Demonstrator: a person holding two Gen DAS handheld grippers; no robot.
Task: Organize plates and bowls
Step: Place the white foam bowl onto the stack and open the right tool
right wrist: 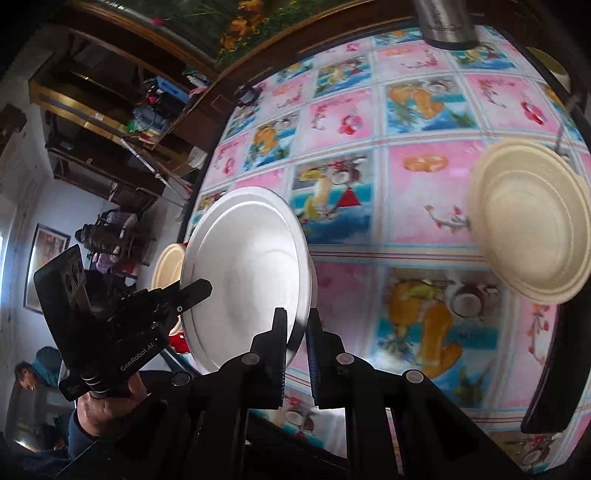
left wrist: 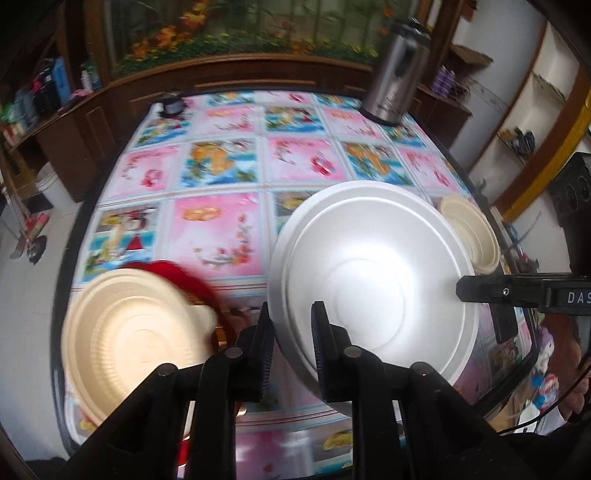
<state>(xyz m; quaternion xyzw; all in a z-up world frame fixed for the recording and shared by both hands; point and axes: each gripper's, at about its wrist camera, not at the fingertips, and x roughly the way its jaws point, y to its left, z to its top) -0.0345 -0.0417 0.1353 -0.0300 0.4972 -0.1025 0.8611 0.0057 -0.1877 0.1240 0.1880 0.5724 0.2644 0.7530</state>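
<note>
Floral tablecloth (left wrist: 221, 229); both grippers clamp white bowl (left wrist: 369, 280)

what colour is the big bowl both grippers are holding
White, plain and unpatterned; the big bowl shows best in the left wrist view.

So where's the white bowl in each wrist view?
Left wrist: white bowl sits centre-right, its near rim pinched by the left claw, the right claw on its far rim.
Right wrist: white bowl sits centre-left, rim in the right claw.
Shared landmark: steel flask.
</note>
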